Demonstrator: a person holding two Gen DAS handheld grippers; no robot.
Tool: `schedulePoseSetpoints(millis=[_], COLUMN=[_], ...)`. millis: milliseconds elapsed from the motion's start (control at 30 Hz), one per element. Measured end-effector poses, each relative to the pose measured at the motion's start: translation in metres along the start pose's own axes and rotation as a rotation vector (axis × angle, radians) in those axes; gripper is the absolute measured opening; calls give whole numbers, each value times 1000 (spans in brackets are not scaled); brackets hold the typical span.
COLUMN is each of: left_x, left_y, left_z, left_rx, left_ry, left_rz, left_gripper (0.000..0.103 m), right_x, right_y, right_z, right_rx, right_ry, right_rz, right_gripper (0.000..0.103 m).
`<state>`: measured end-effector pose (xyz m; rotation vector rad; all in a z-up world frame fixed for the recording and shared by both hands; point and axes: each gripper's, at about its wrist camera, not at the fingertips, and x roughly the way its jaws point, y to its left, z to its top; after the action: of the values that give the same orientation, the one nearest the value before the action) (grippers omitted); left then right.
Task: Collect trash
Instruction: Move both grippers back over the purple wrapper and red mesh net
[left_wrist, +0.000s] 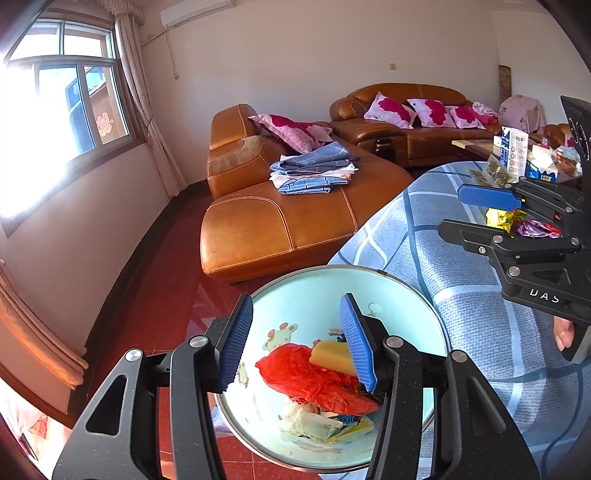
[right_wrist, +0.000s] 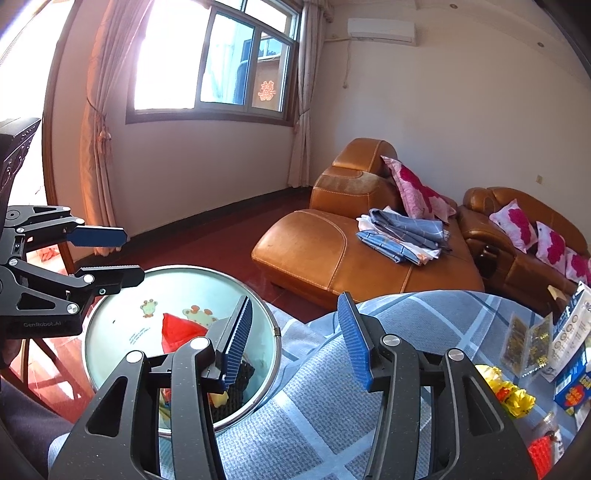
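A light blue trash bin (left_wrist: 413, 295) with cartoon prints stands on the floor beside a blue checked cloth-covered table (left_wrist: 461, 295). It holds a red plastic bag (left_wrist: 306, 376), a yellow sponge (left_wrist: 328, 352) and wrappers. My left gripper (left_wrist: 299, 343) hovers open and empty above the bin. My right gripper (right_wrist: 295, 339) is open and empty over the table edge next to the bin (right_wrist: 110, 332); it also shows in the left wrist view (left_wrist: 480, 210). Yellow crumpled wrappers (right_wrist: 513, 395) and a purple wrapper (left_wrist: 535, 229) lie on the table.
Boxes and packets (right_wrist: 565, 350) and a red item (right_wrist: 539, 454) sit at the table's right. An orange leather sofa (left_wrist: 280, 221) with folded cloths (left_wrist: 314, 170) and pink pillows stands behind. Red tiled floor (left_wrist: 155, 288) lies between.
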<state>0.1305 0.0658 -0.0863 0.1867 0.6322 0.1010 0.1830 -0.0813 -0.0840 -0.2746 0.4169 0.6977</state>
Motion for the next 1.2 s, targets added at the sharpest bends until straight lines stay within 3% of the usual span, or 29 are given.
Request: schedulePoseSetpoints(millis=[467,933,1200], left_x=[-1,10,22], left_y=[-43,-133,-167], left_z=[4,26,29], left_rx=[62,146,181], left_ry=[-7,-39,-37], left_rz=[-98,-274,-302], left_gripper=[51,56,61], right_x=[-18,-110,-120], right_y=[-22,-118,-143], right_z=[-8,-69,-97], right_rx=[99,352,442], right_ry=[11,97,193], right_rz=[-181,-479,-461], right_gripper=[53,56,57])
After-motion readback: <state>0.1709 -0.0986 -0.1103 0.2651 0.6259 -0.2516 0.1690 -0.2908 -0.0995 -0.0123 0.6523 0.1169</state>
